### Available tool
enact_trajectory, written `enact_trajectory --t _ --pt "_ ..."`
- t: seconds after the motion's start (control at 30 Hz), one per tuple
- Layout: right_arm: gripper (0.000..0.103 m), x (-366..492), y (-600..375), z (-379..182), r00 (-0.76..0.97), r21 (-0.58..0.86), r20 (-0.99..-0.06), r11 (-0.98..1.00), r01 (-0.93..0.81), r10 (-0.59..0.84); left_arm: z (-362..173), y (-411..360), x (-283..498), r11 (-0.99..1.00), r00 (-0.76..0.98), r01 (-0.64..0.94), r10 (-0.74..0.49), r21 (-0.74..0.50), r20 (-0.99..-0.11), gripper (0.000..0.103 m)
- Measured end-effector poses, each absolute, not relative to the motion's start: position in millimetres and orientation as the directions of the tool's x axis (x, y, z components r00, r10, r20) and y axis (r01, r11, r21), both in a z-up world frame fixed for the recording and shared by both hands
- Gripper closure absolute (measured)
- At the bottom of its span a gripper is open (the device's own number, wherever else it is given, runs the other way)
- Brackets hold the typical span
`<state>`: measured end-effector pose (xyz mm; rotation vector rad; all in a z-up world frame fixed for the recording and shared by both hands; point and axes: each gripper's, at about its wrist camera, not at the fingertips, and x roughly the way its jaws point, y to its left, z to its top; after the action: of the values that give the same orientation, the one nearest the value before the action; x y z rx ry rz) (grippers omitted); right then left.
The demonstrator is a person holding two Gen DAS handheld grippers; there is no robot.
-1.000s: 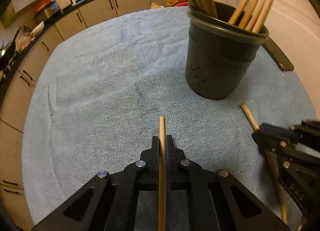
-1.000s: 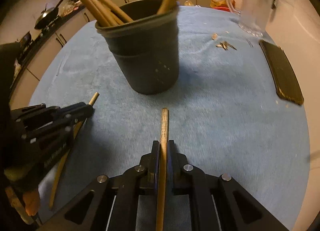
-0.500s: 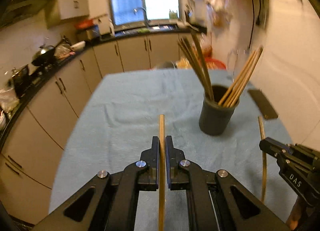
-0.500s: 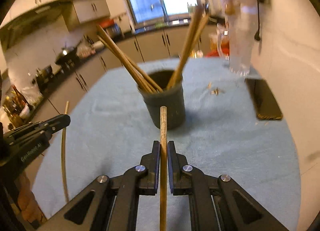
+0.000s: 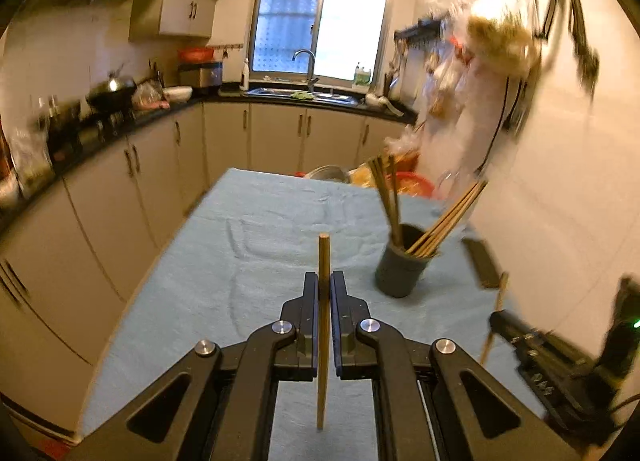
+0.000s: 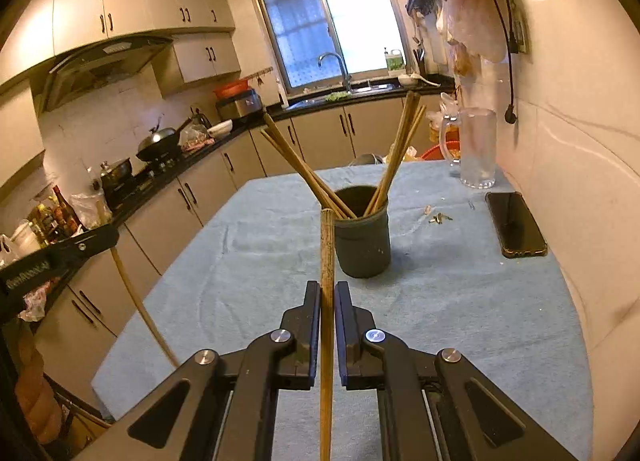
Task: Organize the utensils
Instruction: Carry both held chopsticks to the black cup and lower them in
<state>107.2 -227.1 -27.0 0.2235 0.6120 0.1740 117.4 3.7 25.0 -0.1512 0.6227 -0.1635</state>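
The left claw [image 5: 324, 281] is clenched on a thin, pale wooden chopstick [image 5: 323, 301] that runs straight up between its two black fingers, its blunt squared tip standing past them. The right claw [image 6: 327, 289] grips a second chopstick [image 6: 327, 261], darker and grainier, the same way. Both sticks are held in the air above a surface [image 6: 460, 301] covered with a light blue towel. Further out on the towel stands a dark round cup [image 6: 362, 239] holding two leaning bunches of similar chopsticks. A black phone [image 6: 515, 230] lies near the wall, beside a clear jug [image 6: 476, 149].
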Motion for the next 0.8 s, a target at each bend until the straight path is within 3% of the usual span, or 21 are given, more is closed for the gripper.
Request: enact_trajectory --t 0.17,0.8 --pt "0.095 94.1 -232.1 -11.9 0.840 0.269 -0.496 0.959 -0.090 0.218 35.4 23.2 114.0 0.953 0.802 0.123 -0.260 -0.277 -0.538 0.097" --pt "0.095 108.4 -272.7 54.0 0.937 0.296 -0.314 0.953 -0.060 0.156 92.6 -17.3 150.2 0.944 0.864 0.206 -0.300 -0.259 -0.404 0.097"
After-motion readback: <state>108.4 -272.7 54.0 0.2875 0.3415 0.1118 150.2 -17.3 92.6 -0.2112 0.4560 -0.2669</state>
